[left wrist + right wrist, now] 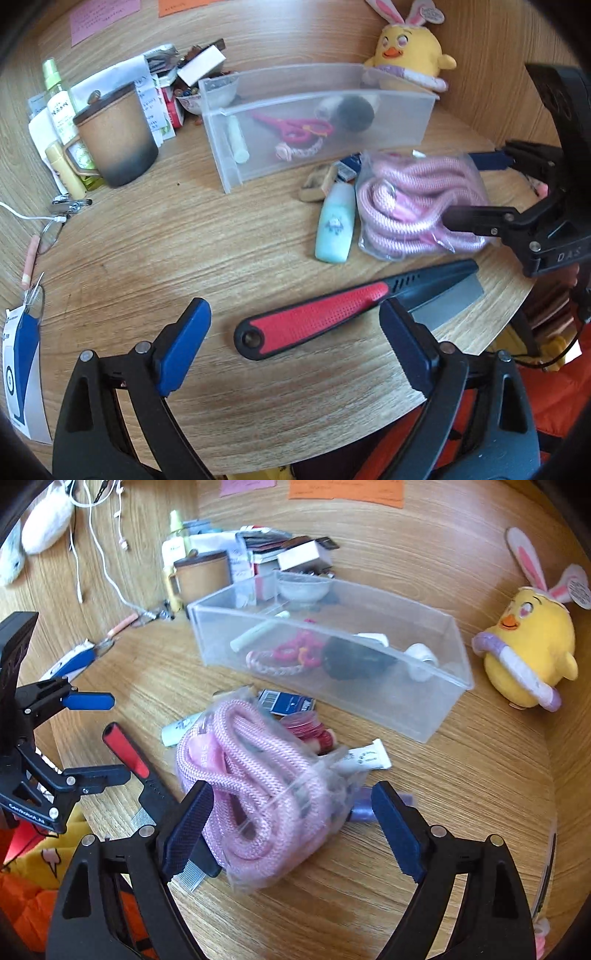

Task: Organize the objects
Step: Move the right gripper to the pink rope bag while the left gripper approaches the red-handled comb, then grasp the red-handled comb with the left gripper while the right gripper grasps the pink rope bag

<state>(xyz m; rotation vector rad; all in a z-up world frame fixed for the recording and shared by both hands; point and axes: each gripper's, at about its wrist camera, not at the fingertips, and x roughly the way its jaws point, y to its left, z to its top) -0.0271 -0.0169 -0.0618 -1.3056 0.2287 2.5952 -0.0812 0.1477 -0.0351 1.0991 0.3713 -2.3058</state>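
Observation:
A clear plastic bin [402, 122] [439, 716] on the wooden table holds red scissors [295, 127], a white tube, a braided ring and a dark fuzzy item. A bag of pink rope [413, 206] [258, 797] lies in front of the bin. My right gripper [291, 834] [476, 192] is open with its fingers on either side of the bag. A red-and-black comb [332, 317] [136, 768] lies near the table's front edge. My left gripper [291, 347] [99, 734] is open, straddling the comb's handle end just above it.
A pale blue tube [334, 229], a blue box [286, 701], a red lid [304, 725] and a white tube [364, 758] lie around the bag. A brown mug [118, 136], bottles, glasses [50, 234] and clutter sit at the back left. A yellow plush chick [532, 657] stands right.

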